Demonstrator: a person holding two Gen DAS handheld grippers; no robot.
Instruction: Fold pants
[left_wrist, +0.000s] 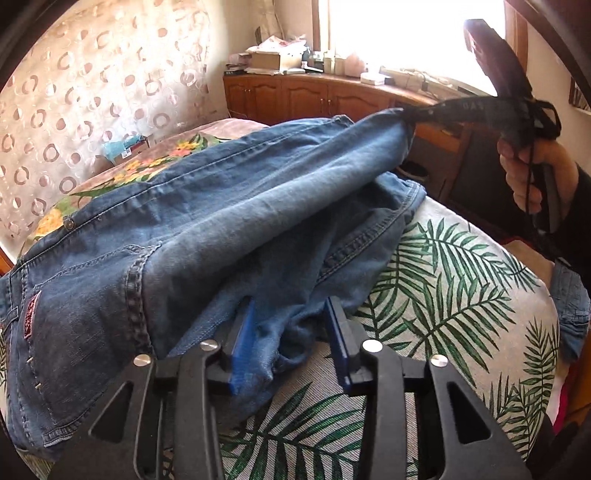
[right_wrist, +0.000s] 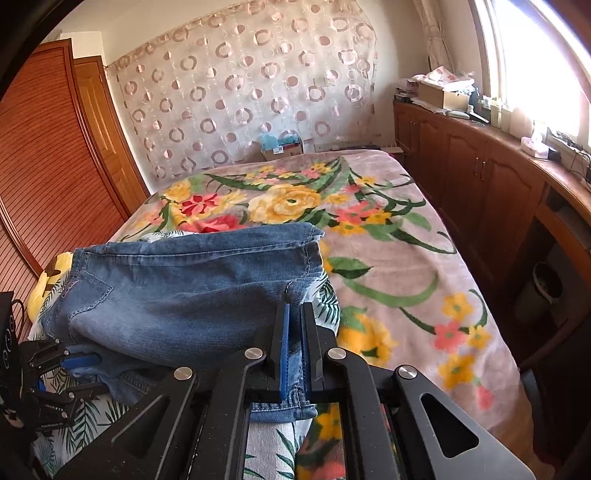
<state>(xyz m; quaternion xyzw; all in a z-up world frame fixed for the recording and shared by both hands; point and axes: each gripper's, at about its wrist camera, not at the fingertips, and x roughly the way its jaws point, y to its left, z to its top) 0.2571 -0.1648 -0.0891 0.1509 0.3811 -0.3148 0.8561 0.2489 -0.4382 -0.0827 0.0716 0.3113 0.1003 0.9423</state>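
Blue jeans (left_wrist: 207, 229) lie on a bed over a palm-leaf sheet (left_wrist: 454, 280), waistband and back pocket at the left. My left gripper (left_wrist: 291, 310) is low at the near edge of the jeans. Its blue pads (left_wrist: 245, 332) stand apart, with a loose bunch of denim sagging between them. My right gripper (left_wrist: 405, 116), held by a person's hand (left_wrist: 532, 173), is shut on the far end of a trouser leg and holds it above the bed. In the right wrist view the right gripper (right_wrist: 295, 310) pinches denim, the jeans (right_wrist: 184, 291) spread ahead, and the left gripper (right_wrist: 70, 369) is at lower left.
A flowered blanket (right_wrist: 388, 236) covers the far part of the bed. Wooden cabinets (right_wrist: 480, 184) with boxes and clutter on top run under the window at the right. A slatted wooden wardrobe (right_wrist: 48, 166) stands at the left, and a yellow cushion (right_wrist: 40, 291) lies beside the jeans.
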